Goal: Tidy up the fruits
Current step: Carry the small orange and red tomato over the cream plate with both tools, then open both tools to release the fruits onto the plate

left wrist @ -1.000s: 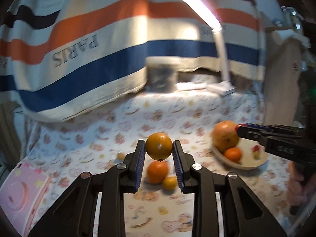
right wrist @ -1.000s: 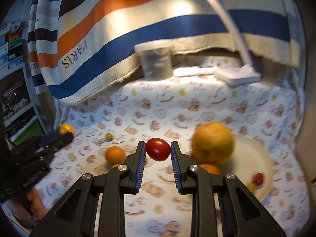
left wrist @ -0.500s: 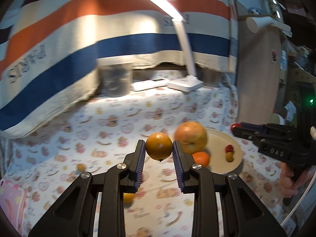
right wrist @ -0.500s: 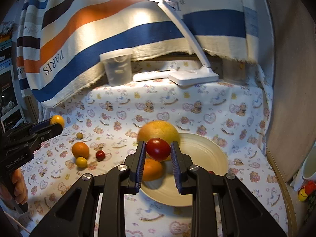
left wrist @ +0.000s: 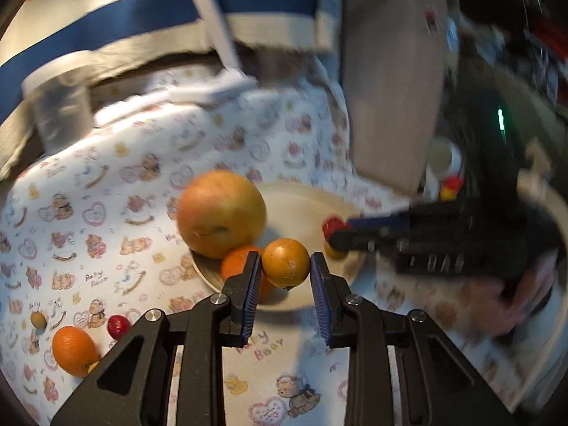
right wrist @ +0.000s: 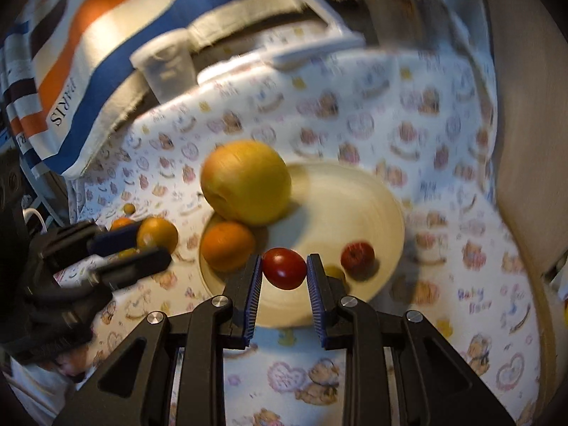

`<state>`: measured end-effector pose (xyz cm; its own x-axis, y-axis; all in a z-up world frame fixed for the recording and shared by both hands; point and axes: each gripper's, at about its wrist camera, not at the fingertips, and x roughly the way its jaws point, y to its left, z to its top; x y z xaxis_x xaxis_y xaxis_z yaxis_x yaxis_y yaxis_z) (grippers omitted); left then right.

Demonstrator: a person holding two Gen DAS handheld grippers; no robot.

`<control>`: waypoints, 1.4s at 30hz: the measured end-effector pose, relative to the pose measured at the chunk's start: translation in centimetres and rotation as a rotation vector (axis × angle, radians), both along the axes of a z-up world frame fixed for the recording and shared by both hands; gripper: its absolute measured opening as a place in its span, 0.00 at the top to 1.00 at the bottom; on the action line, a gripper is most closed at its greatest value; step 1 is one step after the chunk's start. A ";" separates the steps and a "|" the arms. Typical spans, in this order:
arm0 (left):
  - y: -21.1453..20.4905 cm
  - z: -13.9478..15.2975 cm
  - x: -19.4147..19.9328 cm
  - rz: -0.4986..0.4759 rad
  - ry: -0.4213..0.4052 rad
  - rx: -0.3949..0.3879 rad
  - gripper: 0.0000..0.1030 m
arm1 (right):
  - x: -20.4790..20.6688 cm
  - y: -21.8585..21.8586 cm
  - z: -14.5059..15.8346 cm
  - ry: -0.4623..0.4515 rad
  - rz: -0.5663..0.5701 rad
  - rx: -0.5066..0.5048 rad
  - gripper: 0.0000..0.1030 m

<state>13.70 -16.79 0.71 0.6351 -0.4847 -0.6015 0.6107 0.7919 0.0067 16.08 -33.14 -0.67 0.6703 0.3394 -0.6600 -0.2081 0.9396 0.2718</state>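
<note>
Two grippers hang over a table covered with a white cloth (right wrist: pixel 443 184) printed with small bears and hearts. Behind it drapes a striped blanket (right wrist: pixel 117 46) in cream, orange and blue, lettered "PARIS", with a clear plastic tub (right wrist: pixel 167 64) and the white base of a desk lamp (left wrist: pixel 227 85) at its foot. A brown board (left wrist: pixel 390 81) stands at the right edge.

A shallow, round, cream plate (right wrist: pixel 355 206) holds a big, smooth yellow-orange grapefruit (right wrist: pixel 246 181), a dimpled orange (right wrist: pixel 227 250), a small red fruit (right wrist: pixel 358 255) and a tiny yellow one (right wrist: pixel 335 271). Loose on the cloth to the left lie another orange (left wrist: pixel 74 350), a small red fruit (left wrist: pixel 118 326) and a small yellow one (left wrist: pixel 38 319).

The left gripper (left wrist: pixel 286 269) is clamped on a small round orange (left wrist: pixel 286 263), gripped between ribbed blue pads above the plate's near rim. The right gripper (right wrist: pixel 284 268) is closed on a glossy red tomato (right wrist: pixel 284 268), held over the plate's near side.

A second ago both grippers were farther to the left, the left one above the loose fruit; now both are lower and nearer the plate, with their grips unchanged.
</note>
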 end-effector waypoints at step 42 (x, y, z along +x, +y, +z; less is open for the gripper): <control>-0.7 -2.5 0.9 0.046 0.035 0.053 0.58 | 0.1 -0.8 -1.3 0.101 -0.054 -0.048 0.74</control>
<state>14.55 -17.48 -1.77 0.6340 -0.4220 -0.6481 0.5740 0.8183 0.0287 16.17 -33.89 -1.98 0.6162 0.2713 -0.7394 -0.1310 0.9610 0.2434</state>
